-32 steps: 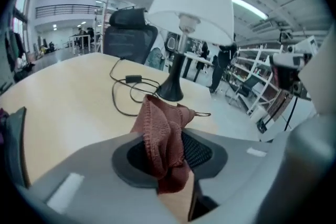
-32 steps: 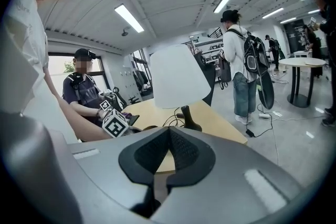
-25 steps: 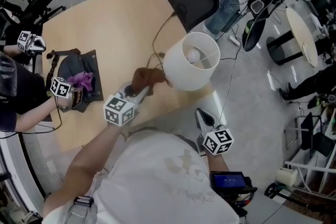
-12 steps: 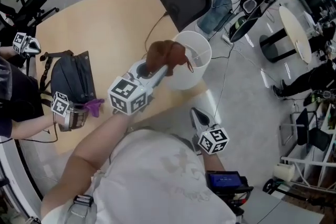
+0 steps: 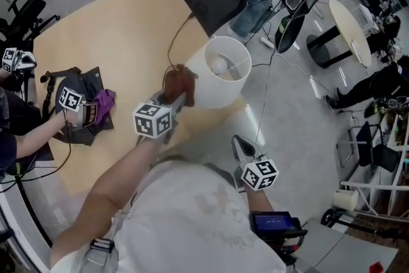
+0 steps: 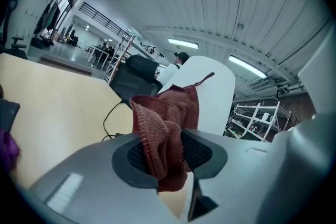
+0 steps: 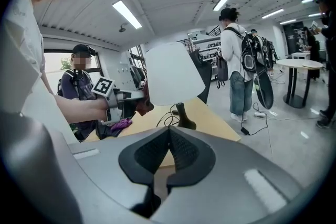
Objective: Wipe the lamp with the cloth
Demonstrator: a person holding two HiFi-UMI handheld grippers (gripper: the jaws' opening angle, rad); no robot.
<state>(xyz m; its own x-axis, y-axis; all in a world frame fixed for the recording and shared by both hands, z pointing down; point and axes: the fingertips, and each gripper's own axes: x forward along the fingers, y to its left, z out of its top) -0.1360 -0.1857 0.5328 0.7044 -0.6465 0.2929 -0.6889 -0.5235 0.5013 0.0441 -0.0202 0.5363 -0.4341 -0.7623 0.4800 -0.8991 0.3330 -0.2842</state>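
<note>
Rust-red cloth [image 6: 167, 115] clamped in left gripper [image 6: 169, 151] beside lamp [image 7: 171, 75], bulb [image 5: 219, 64] inside shade [image 5: 214, 91], right gripper [image 7: 169, 150] closed, empty

Left gripper [image 5: 172, 99]: brown cloth [image 5: 179, 78] bunched at its jaw tips.
Cloth: just ahead of those jaws, against the white lamp [image 5: 220, 87] shade's side.
Right gripper [image 5: 239, 140]: lamp well ahead of its jaws.

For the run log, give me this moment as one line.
left gripper: shut on cloth | cloth: beside lamp | right gripper: shut, empty
</note>
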